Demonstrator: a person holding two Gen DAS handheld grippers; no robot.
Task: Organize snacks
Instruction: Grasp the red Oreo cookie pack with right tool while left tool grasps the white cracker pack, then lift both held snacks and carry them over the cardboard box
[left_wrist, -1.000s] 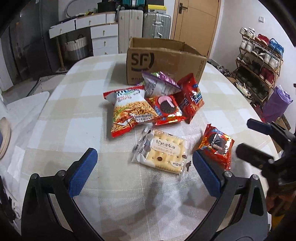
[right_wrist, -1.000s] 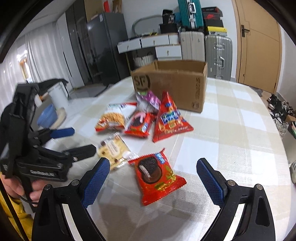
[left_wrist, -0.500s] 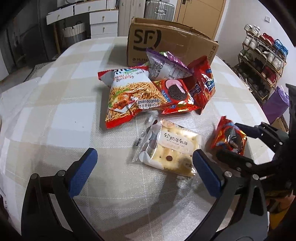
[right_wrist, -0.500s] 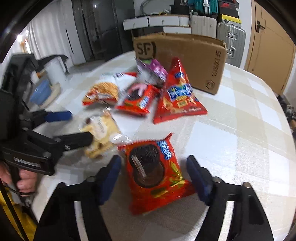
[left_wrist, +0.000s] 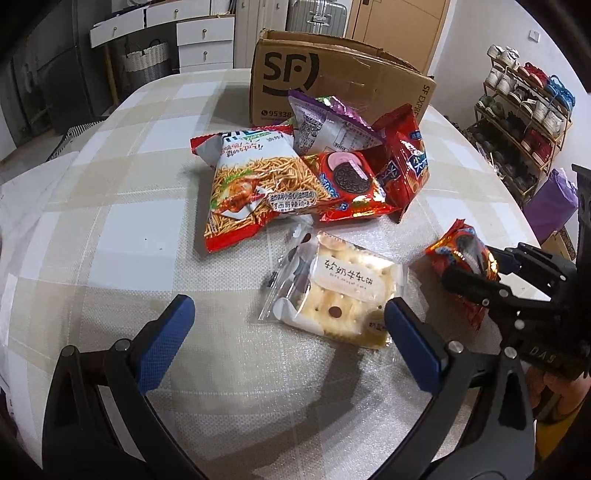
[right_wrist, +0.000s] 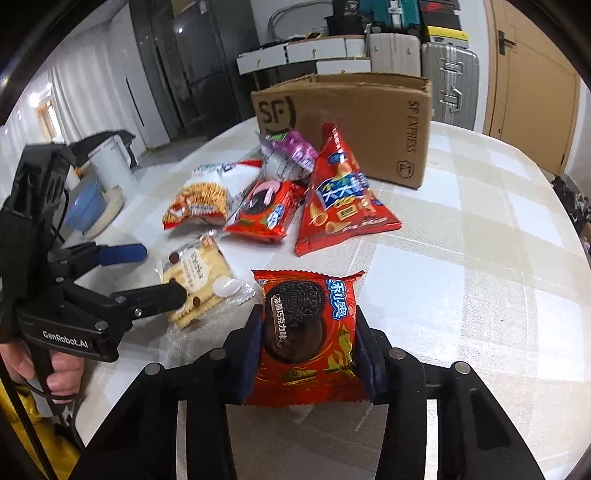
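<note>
1. Checked cloth in beige and white covers the table (left_wrist: 110, 229), with drawers, suitcases and a shoe rack (left_wrist: 524, 110) in the room behind.
2. At the far side of the table stands an open cardboard box (left_wrist: 332, 81), printed "SF" on its front.
3. Just in front of the box lies a cluster of snacks: a purple packet (left_wrist: 328, 122) leaning near the box, a noodle-snack bag (left_wrist: 251, 188), a red cookie packet (left_wrist: 345, 184) overlapping that bag, and a red triangular bag (right_wrist: 340, 195) beside them.
4. Nearer to the cameras, apart from the cluster, a clear-wrapped cracker pack (left_wrist: 340, 291) lies flat on the cloth.
5. The right gripper (right_wrist: 308, 343) has just been closing its jaws, and its blue pads now press on both sides of a red chocolate-cookie packet (right_wrist: 310, 325), which sits low over the cloth at the near right of the table.
6. The left gripper (left_wrist: 288, 339) hangs with its jaws wide apart and nothing between its pads; the right-side pad sits at the cracker pack's near corner, whether touching I cannot tell.
7. A hand (right_wrist: 51, 369) grips the left gripper's handle in the right wrist view.
</note>
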